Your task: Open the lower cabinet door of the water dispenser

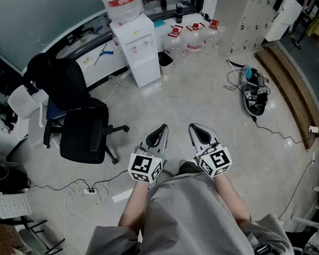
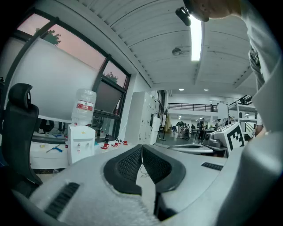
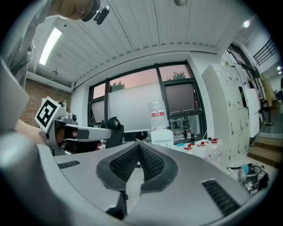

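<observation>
A white water dispenser (image 1: 135,47) with a large bottle (image 1: 121,4) on top stands on the floor far ahead by the window wall; its lower cabinet door (image 1: 145,69) is closed. The dispenser (image 2: 80,142) also shows at the left in the left gripper view, and the same dispenser (image 3: 162,136) just above the jaw tips in the right gripper view. My left gripper (image 1: 162,129) and right gripper (image 1: 196,129) are held side by side in front of the person, well short of it. Both are shut with nothing between the jaws.
A black office chair (image 1: 76,113) stands left of the path. Several water bottles with red caps (image 1: 194,36) stand right of the dispenser. Cables and a power strip (image 1: 87,190) lie at lower left. Cables and a bag (image 1: 253,93) lie at right, by a wooden step (image 1: 291,92).
</observation>
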`<state>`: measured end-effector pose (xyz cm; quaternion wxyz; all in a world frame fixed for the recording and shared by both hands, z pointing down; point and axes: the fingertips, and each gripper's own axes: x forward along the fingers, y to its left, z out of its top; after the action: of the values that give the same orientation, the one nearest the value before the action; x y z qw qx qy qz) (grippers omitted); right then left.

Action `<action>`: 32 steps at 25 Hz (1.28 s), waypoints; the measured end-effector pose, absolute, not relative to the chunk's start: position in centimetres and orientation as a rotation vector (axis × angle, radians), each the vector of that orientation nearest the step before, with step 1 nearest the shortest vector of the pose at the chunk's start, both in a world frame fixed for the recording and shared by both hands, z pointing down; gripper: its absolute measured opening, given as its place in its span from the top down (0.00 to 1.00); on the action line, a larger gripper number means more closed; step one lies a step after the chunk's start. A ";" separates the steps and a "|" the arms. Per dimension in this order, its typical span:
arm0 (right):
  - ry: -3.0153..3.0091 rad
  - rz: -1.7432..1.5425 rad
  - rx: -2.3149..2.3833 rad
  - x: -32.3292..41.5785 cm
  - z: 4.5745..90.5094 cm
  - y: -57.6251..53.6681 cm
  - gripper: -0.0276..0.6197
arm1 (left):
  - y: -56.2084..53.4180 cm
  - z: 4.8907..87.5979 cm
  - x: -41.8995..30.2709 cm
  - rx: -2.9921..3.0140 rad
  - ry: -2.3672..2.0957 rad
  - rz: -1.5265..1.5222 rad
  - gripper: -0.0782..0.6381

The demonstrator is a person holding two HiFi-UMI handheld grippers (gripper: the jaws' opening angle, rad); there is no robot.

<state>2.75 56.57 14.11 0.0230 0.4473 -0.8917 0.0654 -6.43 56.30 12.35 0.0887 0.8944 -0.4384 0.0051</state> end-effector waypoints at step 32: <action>-2.764 0.423 1.362 -1.7 18.3 52.1 0.94 | 52.2 18.1 -14.5 2.474 -1.385 0.053 0.88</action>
<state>-1.74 52.09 18.25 0.0158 0.4378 -0.8886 0.1360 -14.55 52.16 18.13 0.1525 0.8622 -0.4827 0.0185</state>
